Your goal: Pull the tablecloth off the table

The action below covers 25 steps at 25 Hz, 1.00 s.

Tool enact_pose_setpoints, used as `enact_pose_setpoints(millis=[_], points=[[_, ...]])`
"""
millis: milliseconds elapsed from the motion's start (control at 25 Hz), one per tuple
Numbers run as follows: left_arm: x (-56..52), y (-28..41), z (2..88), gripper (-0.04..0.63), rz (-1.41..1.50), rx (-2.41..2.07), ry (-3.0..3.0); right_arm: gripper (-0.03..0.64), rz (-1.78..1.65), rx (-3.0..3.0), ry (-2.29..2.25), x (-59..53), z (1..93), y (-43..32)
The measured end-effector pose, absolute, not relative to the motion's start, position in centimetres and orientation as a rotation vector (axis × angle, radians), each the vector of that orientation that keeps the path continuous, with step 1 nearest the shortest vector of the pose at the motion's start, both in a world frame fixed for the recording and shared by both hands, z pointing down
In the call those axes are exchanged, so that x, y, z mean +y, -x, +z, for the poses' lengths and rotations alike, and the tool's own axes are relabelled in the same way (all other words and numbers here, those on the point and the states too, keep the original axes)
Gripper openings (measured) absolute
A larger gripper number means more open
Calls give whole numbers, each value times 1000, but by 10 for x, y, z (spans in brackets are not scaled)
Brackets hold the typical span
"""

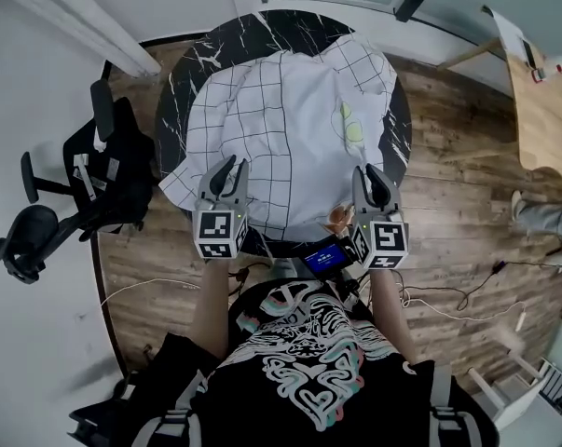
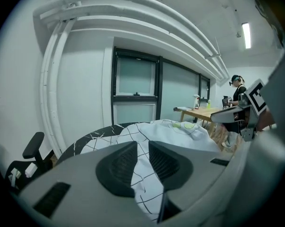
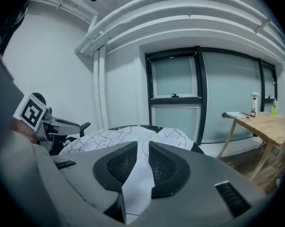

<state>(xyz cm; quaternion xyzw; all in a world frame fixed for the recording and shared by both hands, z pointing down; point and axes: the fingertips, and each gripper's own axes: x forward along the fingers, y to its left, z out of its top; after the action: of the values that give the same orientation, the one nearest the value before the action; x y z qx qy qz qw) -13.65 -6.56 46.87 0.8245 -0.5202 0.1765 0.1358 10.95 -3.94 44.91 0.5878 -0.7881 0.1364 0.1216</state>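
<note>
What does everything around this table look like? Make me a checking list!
Surface: round black marbled table, mostly covered.
Job's things: white grid tablecloth, rumpled, still on the table.
Clutter: yellow-green patch on the cloth; print or object, cannot tell.
Grippers: left hand-held gripper and right hand-held gripper at the cloth's near edge, jaws slightly apart, cloth showing in each gap.
Cables: cables on the wood floor.
Surroundings: black office chair, wooden table.

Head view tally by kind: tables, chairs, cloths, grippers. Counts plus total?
Tables: 2, round black table, wooden table
Chairs: 1, office chair
Cloths: 1, tablecloth
Grippers: 2, left gripper, right gripper
Total: 6
</note>
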Motion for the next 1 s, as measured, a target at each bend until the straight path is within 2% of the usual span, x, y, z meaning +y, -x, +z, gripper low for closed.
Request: enact_pose_setpoints(millis=[720,1000], points=[[-83,138,511,164,598,-1465,-2305,157,448,-2253,-1666,-69,476,-118],[-87,137,527,187,662,-1449,-2289,241,480,-2270,-1611,-78,488,-116]])
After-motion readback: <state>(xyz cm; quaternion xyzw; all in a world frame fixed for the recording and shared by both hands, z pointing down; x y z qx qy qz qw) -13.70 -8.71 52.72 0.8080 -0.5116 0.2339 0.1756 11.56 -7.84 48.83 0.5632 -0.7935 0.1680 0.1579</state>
